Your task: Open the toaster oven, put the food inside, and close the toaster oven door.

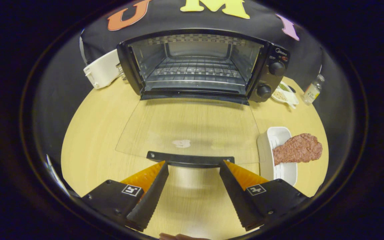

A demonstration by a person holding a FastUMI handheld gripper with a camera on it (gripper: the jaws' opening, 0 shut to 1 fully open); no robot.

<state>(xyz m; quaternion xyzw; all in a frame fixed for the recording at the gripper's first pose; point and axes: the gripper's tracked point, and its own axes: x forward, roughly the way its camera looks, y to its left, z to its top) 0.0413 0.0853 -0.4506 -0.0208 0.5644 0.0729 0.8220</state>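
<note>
The black toaster oven (272, 71) stands at the back of the round wooden table (92, 133). Its glass door (192, 126) lies folded down flat toward me, and the wire rack (192, 71) inside is bare. The door's dark handle (190, 158) sits just ahead of my fingertips. My gripper (193, 165) is open, with nothing between its fingers. A slab of reddish meat (298, 148) rests on a white tray (278, 133) to the right of the door, beyond my right finger (235, 180).
A white appliance (102, 69) stands left of the oven. A small white dish with food (284, 95) and a clear bottle (313, 90) sit at the oven's right. The table's rim curves close on both sides. A fingertip shows at the near edge.
</note>
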